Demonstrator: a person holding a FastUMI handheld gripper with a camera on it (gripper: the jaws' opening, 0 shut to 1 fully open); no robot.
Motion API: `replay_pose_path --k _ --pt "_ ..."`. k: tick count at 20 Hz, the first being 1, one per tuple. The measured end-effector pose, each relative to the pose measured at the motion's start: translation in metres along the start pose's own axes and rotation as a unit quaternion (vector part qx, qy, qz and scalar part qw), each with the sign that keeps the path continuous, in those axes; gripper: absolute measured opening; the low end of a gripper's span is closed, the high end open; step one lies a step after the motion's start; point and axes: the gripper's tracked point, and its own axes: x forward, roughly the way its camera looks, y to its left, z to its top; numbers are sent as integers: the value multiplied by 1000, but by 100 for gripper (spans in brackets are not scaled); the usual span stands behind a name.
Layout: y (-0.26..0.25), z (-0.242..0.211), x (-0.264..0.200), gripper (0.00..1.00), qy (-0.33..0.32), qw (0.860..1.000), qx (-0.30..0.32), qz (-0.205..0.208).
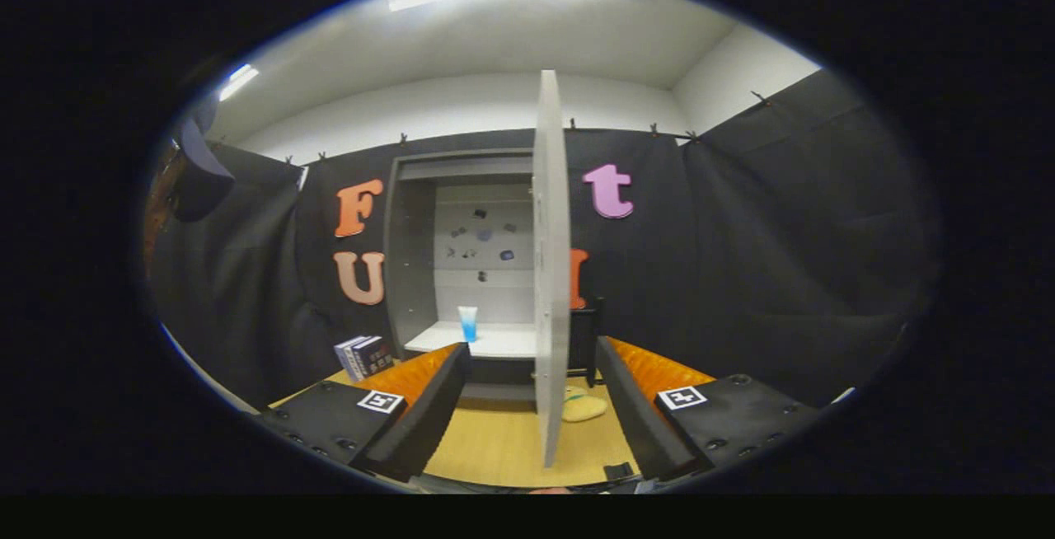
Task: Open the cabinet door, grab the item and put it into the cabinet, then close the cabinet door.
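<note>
Gripper (pixel 532 407) fingers spread wide, holding nothing, straddling the edge-on open cabinet door (pixel 550 275) at 12 o'clock; blue cup (pixel 468 324) already sits on the cabinet shelf (pixel 494 339) at 11, so closing remains: push the door leftward.

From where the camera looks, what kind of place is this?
Probably a recording booth, not a real home: black cloth walls surround a wooden table holding one small cabinet, door open, a cup inside. The tongs are open.
</note>
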Motion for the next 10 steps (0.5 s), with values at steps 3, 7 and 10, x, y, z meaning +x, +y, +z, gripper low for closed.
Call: replay_pose_path --k 3,7,10 --pt "-41 2 17 97 -9 999 13 -40" --pt "-75 -12 50 95 5 998 32 -52" --pt "-87 -30 79 94 26 997 38 -59"
